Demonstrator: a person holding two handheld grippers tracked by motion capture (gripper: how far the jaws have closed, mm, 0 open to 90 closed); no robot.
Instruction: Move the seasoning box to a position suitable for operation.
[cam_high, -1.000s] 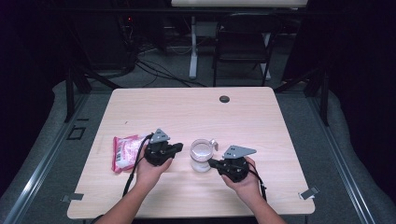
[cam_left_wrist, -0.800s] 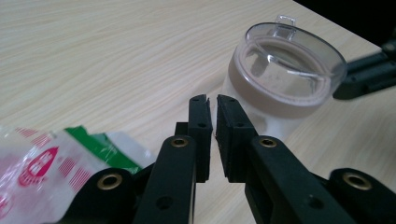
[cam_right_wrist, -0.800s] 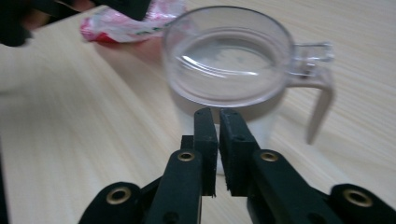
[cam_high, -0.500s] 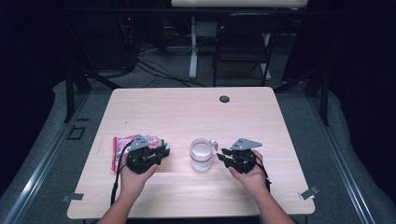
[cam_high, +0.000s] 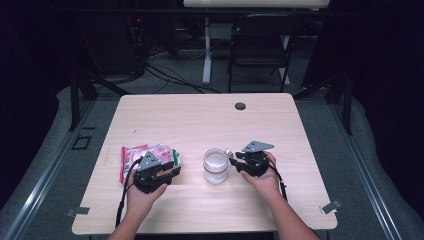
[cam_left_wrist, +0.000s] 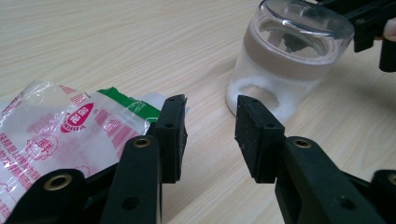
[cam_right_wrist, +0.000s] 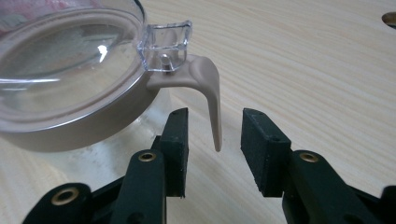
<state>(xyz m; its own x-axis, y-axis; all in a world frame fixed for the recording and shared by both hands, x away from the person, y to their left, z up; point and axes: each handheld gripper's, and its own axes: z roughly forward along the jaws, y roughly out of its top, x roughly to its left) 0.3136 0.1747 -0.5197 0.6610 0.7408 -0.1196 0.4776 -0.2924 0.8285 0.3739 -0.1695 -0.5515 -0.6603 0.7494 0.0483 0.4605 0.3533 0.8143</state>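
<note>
- Far left on table (cam_high: 200, 120): red-and-white snack packet (cam_high: 145, 156), lying flat, long side running across, green strip at its right end
- Left hand-held gripper (cam_high: 169, 173) just beside packet's near right edge, tips over bare wood; in left gripper view packet (cam_left_wrist: 60, 135) sits left of the left pad, touching or just short, cannot tell which
- Left hand-held gripper (cam_left_wrist: 210, 133) jaws part-open, just been opening, nothing between pads; pointing right along table toward jar
- Left hand low, forearm in from bottom edge, gripper body roughly level
- Centre: clear glass jar (cam_high: 216, 166), upright, clear lid on a beige band, white powder in the bottom; jar (cam_left_wrist: 285, 74) ahead and right of left pads, apart
- Right of jar: beige lever handle (cam_right_wrist: 211, 100) hanging down from lid hinge, long axis near vertical, pointing at table
- Right hand-held gripper (cam_right_wrist: 214, 149) jaws medium-wide, just been opening; lever tip hangs between pads, gap both sides, no grip
- Right hand-held gripper (cam_high: 236, 165) pointing left at jar, much nearer to it than the left one
- Right hand resting low on table, wrist straight
- Likely next: straddle lever higher up, then close; pads low on the tip for now
</note>
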